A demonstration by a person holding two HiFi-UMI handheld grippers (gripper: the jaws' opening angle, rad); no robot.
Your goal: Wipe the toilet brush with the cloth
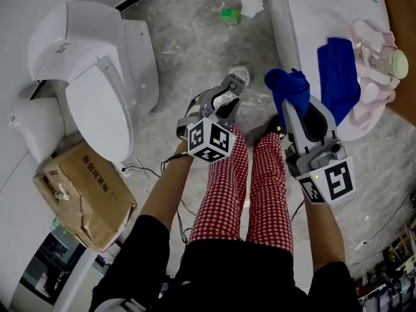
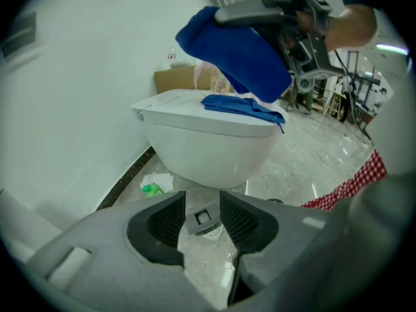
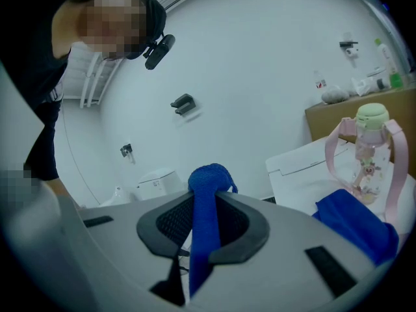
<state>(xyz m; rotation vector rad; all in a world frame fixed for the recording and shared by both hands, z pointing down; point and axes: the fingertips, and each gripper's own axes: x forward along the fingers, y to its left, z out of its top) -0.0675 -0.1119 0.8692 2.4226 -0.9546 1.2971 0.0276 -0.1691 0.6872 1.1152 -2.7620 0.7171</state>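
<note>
Head view gives us the big shapes first: a mottled grey floor (image 1: 195,38), a glossy white toilet (image 1: 97,77) at the left, and a 2nd toilet (image 1: 305,18) at the upper right with its smooth lid closed. Below the 1st toilet sits a cardboard box (image 1: 84,197), creased, taped and dented. On the closed lid of the 2nd lie a spare blue cloth (image 1: 338,77), folded long, and a pink bottle (image 1: 383,57) with looped straps.

The right hand-held gripper (image 1: 302,106) is clenched on the cloth (image 1: 289,86). It is a soft, nubby blue fabric, bunched above the ribbed black pads (image 3: 170,221) and trailing below them in the right gripper view.

The left hand-held gripper (image 2: 202,200) stands released, jaws apart with nothing pressed between them. It points steeply down at the floor. Framed in its gap, further off, is a small white round thing with a squarish cap. We take this to be the toilet brush (image 2: 204,221), standing upright near the foot of the 2nd toilet and seen end-on. Its long axis would then run roughly up towards these jaws. The left is the nearer of the 2 hands, and the cloth hangs above it in the left gripper view. We judge the coming move to be a grasp on the handle's top from above, jaws straddling it.
</note>
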